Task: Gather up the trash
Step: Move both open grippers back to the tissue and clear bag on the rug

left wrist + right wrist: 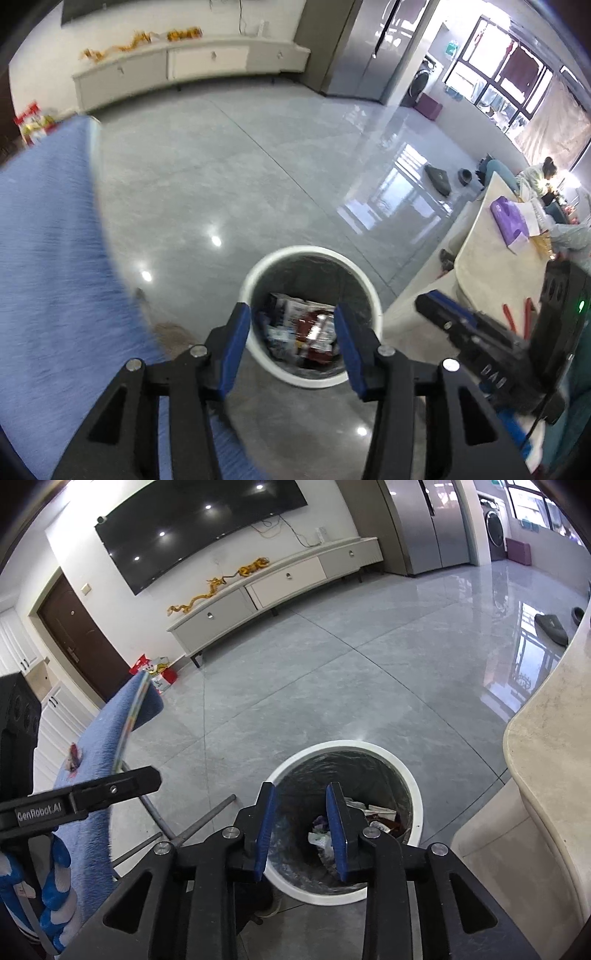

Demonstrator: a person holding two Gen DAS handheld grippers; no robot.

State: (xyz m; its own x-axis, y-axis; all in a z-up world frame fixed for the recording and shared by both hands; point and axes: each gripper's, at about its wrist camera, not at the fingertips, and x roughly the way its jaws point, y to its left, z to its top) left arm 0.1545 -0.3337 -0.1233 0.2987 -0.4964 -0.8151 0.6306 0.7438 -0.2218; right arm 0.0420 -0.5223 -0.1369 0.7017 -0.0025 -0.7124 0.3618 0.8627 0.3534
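A white round bin (pixel 310 251) with a dark liner stands on the grey floor, and wrappers and packets (pixel 310 332) lie inside it. My left gripper (pixel 291 314) hangs over its mouth, open, with nothing between the blue pads. In the right wrist view the same bin (pixel 417 794) holds crumpled wrappers (pixel 380 816). My right gripper (pixel 300 794) is also above it, open and empty. A small red wrapper (pixel 74 757) lies on the blue cloth at the left.
A blue fleece-covered seat (pixel 44 258) stands left of the bin, with metal legs (pixel 207 819) beneath. A beige table (pixel 498 266) at the right carries a purple tissue pack (pixel 509 218) and red-handled pliers (pixel 517 314). A person (pixel 546 170) sits beyond it. Slippers (pixel 550 624) lie on the floor.
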